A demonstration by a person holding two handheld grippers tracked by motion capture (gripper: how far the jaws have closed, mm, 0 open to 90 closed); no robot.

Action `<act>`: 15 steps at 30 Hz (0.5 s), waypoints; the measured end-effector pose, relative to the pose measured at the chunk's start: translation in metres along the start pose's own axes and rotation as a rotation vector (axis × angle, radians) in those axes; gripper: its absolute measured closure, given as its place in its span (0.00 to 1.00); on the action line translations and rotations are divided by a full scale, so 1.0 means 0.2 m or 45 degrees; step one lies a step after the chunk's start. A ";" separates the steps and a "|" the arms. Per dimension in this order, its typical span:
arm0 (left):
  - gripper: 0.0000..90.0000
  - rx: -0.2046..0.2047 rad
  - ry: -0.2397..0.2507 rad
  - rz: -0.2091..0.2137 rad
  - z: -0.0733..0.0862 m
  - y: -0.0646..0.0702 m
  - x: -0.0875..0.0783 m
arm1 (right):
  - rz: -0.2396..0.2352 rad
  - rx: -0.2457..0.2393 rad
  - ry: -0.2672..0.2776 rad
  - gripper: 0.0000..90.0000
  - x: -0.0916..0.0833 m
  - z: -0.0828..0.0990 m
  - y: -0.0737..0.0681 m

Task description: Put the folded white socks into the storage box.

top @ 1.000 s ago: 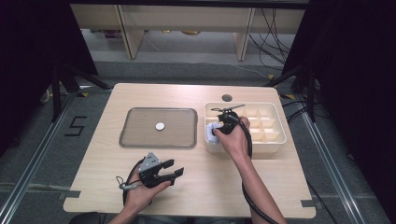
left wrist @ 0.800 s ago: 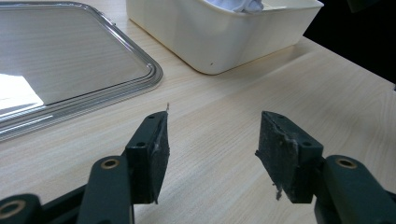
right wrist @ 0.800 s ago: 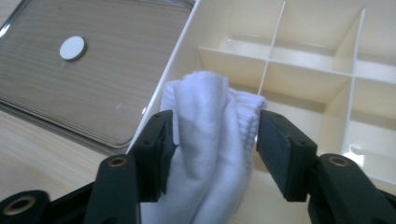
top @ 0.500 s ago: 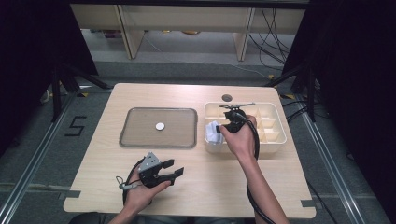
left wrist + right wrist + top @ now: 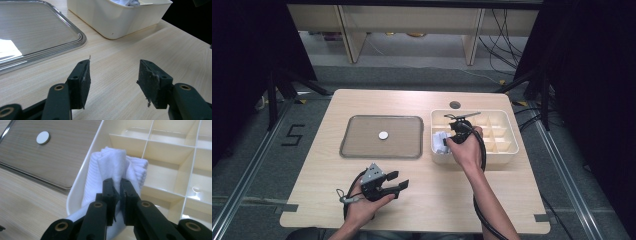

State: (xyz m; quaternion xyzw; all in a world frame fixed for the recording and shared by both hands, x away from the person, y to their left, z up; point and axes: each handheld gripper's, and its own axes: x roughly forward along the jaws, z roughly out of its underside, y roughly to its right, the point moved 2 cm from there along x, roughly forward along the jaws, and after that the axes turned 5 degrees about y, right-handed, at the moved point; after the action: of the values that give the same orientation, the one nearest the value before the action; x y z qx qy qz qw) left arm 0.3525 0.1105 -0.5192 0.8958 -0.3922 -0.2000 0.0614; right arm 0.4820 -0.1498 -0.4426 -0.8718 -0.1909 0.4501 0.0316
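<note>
A folded white cloth (image 5: 112, 162) stands in the left compartment of a cream divided box (image 5: 172, 157). My right gripper (image 5: 118, 185) is shut on a fold of it, close to the box's left wall. From above, the right gripper (image 5: 451, 135) sits over the cloth (image 5: 440, 142) at the box's (image 5: 507, 150) left end. My left gripper (image 5: 399, 182) rests open near the table's front edge with nothing between its pads (image 5: 83, 77). A small white disc (image 5: 383, 135) lies on the glassy tray (image 5: 362, 142).
The tray (image 5: 37, 32) lies left of the box (image 5: 117, 22), both mid-table. The box's other compartments (image 5: 162, 172) look bare. A round hole (image 5: 455, 104) sits in the tabletop behind the box. Black cables trail from both grippers. Dark floor surrounds the table.
My right hand and gripper have shifted slightly right and away over the box, still gripping the cloth. The left gripper has stayed put.
</note>
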 end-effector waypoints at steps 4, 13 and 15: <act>0.47 0.003 -0.002 -0.001 0.00 0.00 0.00 | -0.007 0.012 -0.010 0.94 0.01 0.00 -0.01; 0.47 -0.010 -0.012 -0.018 0.00 0.01 0.00 | -0.005 0.018 -0.029 0.94 0.05 0.00 -0.01; 0.47 0.006 -0.010 -0.008 0.00 0.00 0.00 | -0.029 -0.020 -0.039 0.94 0.05 0.00 0.00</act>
State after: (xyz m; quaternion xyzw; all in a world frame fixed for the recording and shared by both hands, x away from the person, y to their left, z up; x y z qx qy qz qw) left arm 0.3517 0.1106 -0.5190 0.8964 -0.3899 -0.2028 0.0572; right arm 0.4869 -0.1469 -0.4502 -0.8627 -0.2049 0.4615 0.0268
